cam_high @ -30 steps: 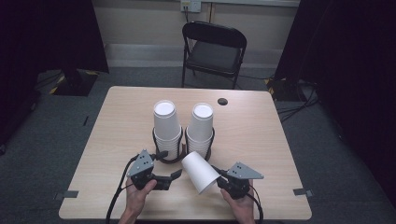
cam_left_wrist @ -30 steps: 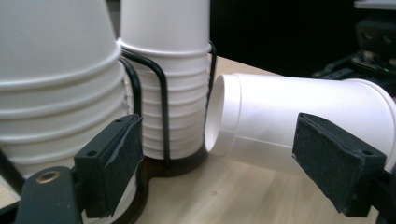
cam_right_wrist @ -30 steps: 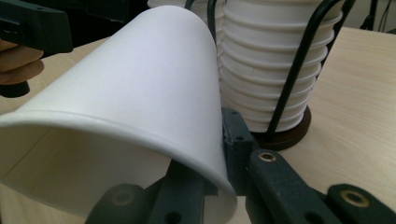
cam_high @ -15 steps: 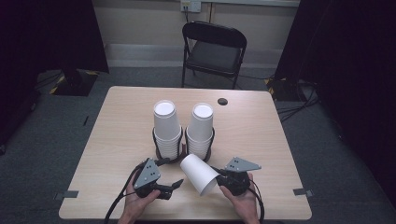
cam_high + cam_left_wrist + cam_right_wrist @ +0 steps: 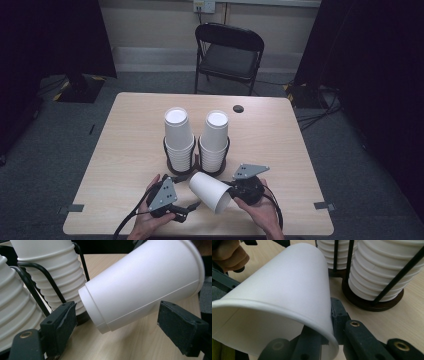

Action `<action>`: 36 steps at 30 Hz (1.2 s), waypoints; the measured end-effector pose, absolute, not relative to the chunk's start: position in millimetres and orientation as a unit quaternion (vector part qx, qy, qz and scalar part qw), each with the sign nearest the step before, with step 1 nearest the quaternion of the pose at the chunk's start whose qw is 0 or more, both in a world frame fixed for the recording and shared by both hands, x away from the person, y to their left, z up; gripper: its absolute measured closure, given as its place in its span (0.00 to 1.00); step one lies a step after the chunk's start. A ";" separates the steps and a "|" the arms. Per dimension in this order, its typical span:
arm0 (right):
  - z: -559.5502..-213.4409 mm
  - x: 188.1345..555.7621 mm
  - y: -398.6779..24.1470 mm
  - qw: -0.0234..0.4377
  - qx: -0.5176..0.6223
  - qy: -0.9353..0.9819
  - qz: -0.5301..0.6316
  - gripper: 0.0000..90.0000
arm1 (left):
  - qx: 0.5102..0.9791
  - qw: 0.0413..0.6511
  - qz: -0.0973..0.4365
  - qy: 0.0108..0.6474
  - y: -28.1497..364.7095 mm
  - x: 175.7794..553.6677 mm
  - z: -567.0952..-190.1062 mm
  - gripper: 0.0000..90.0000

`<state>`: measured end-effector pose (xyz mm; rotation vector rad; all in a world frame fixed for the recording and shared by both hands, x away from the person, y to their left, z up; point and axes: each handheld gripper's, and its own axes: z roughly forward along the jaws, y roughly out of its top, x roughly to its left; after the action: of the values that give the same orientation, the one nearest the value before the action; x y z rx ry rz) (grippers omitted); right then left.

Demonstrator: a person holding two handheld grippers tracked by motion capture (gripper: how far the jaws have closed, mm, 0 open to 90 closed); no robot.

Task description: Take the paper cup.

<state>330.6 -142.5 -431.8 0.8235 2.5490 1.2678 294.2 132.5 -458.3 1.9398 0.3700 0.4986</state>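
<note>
While my right gripper [image 5: 227,196] jaws pinch the tipped white paper cup [image 5: 210,191], my left gripper [image 5: 192,206] jaws gape around it; two black wire holders [image 5: 172,161] hold cup stacks [image 5: 178,134] behind on the worktop [image 5: 125,130].

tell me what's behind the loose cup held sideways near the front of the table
Behind the loose cup, gripped at its rim by the right gripper, stand two stacks of white cups in a black wire holder. The holder's base is partly covered.

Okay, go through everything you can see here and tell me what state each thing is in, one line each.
Loose paper cup: tipped sideways, off the table, rim pinched by the right tongs.
Left tongs: open, straddling the cup's base without touching.
Two cup stacks: upright in a black wire holder.
Chair: unfolded, empty.
</note>
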 end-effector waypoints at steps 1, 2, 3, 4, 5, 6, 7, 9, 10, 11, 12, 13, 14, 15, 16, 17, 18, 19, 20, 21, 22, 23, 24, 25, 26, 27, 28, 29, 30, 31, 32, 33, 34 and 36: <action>-431.5 331.2 -142.3 0.085 0.277 0.859 0.422 0.96 | 0.812 0.524 0.207 0.152 131.7 293.8 -460.0 0.17; -431.8 332.1 -141.8 0.080 0.276 0.863 0.417 0.96 | 0.815 0.521 0.208 0.147 130.9 293.3 -461.3 0.17; -432.3 333.1 -141.3 0.076 0.276 0.865 0.412 0.96 | 0.819 0.515 0.211 0.140 130.1 293.0 -462.3 0.17; -432.9 334.6 -140.9 0.069 0.277 0.868 0.407 0.96 | 0.821 0.513 0.209 0.138 128.7 292.4 -463.3 0.17; -433.4 335.7 -140.3 0.065 0.276 0.870 0.403 0.96 | 0.825 0.508 0.209 0.133 127.4 292.3 -463.6 0.17; -433.7 337.2 -139.5 0.062 0.273 0.870 0.405 0.97 | 0.826 0.505 0.211 0.132 126.1 292.1 -464.1 0.16; -433.6 338.5 -138.3 0.057 0.272 0.872 0.404 0.97 | 0.829 0.500 0.214 0.133 125.0 292.2 -464.0 0.14; -432.0 340.9 -135.3 0.051 0.271 0.875 0.397 0.96 | 0.833 0.490 0.223 0.132 123.9 292.2 -462.8 0.13; -431.5 341.4 -134.1 0.048 0.271 0.877 0.395 0.96 | 0.835 0.485 0.226 0.128 123.4 292.3 -461.5 0.14; -430.6 342.4 -132.4 0.044 0.269 0.879 0.390 0.97 | 0.837 0.482 0.227 0.123 122.9 292.4 -461.0 0.12; -430.3 342.8 -131.3 0.042 0.270 0.880 0.388 0.97 | 0.841 0.477 0.229 0.117 122.3 293.0 -460.5 0.11; -429.8 343.8 -130.3 0.039 0.267 0.883 0.384 0.97 | 0.844 0.470 0.232 0.114 121.1 293.6 -460.4 0.11; -428.8 344.6 -129.3 0.039 0.266 0.885 0.380 0.97 | 0.845 0.468 0.232 0.116 120.2 294.0 -460.5 0.10; -428.4 345.1 -129.0 0.038 0.265 0.885 0.380 0.96 | 0.846 0.465 0.233 0.117 119.1 294.5 -460.7 0.08; -427.5 345.2 -128.8 0.038 0.261 0.886 0.381 0.97 | 0.847 0.461 0.238 0.120 116.7 294.0 -461.7 0.06; -426.3 344.8 -128.5 0.040 0.259 0.885 0.384 0.96 | 0.848 0.456 0.242 0.118 115.2 293.7 -461.9 0.03; -425.7 344.5 -128.1 0.041 0.258 0.886 0.383 0.96 | 0.851 0.448 0.248 0.116 112.7 292.9 -462.0 0.02; -425.2 344.3 -127.0 0.041 0.256 0.888 0.379 0.96 | 0.852 0.445 0.250 0.116 111.3 292.3 -462.0 0.01; -425.3 344.5 -126.5 0.040 0.256 0.889 0.377 0.96 | 0.855 0.439 0.254 0.110 109.7 292.6 -461.5 0.01; -425.5 345.1 -126.2 0.037 0.257 0.890 0.375 0.97 | 0.855 0.440 0.253 0.109 107.6 292.6 -461.8 0.00; -426.0 345.9 -126.1 0.036 0.259 0.890 0.373 0.96 | 0.856 0.434 0.259 0.106 105.8 293.0 -462.0 0.00; -426.4 346.7 -126.4 0.036 0.261 0.890 0.371 0.97 | 0.858 0.431 0.259 0.104 104.3 293.5 -462.0 0.00; -426.8 347.6 -127.0 0.033 0.263 0.891 0.370 0.96 | 0.858 0.432 0.258 0.103 102.6 294.1 -462.5 0.00; -427.2 348.6 -128.0 0.031 0.264 0.891 0.369 0.96 | 0.858 0.431 0.259 0.102 102.0 294.7 -462.4 0.00; -427.1 349.0 -128.5 0.030 0.266 0.891 0.367 0.96 | 0.859 0.431 0.258 0.098 101.0 295.8 -462.2 0.00; -427.0 349.9 -129.4 0.027 0.268 0.891 0.366 0.96 | 0.859 0.430 0.259 0.098 100.1 296.4 -462.3 0.00; -426.8 350.4 -129.7 0.026 0.271 0.890 0.365 0.96 | 0.860 0.429 0.259 0.095 99.4 297.0 -462.0 0.00; -427.0 351.4 -130.0 0.026 0.272 0.890 0.365 0.96 | 0.860 0.431 0.256 0.093 98.0 297.5 -462.7 0.00; -427.0 352.1 -129.9 0.023 0.273 0.891 0.363 0.97 | 0.860 0.434 0.252 0.091 97.0 297.6 -463.0 0.00; -427.2 352.8 -129.8 0.020 0.273 0.891 0.363 0.97 | 0.861 0.433 0.251 0.088 94.8 297.3 -463.4 0.00; -427.4 353.3 -129.0 0.018 0.275 0.891 0.362 0.97 | 0.863 0.430 0.251 0.087 92.5 296.5 -464.2 0.00; -427.5 353.7 -128.2 0.018 0.274 0.892 0.359 0.97 | 0.864 0.428 0.252 0.083 89.0 295.8 -465.1 0.00; -427.5 353.7 -126.3 0.019 0.273 0.892 0.359 0.97 | 0.865 0.426 0.253 0.080 86.4 295.6 -464.9 0.00; -427.1 353.8 -124.6 0.015 0.273 0.892 0.360 0.97 | 0.864 0.428 0.255 0.075 82.4 294.8 -465.1 0.00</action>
<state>353.8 -124.6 -427.1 0.8487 2.7755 1.1212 294.8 82.4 -465.1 2.1565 0.1882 0.6376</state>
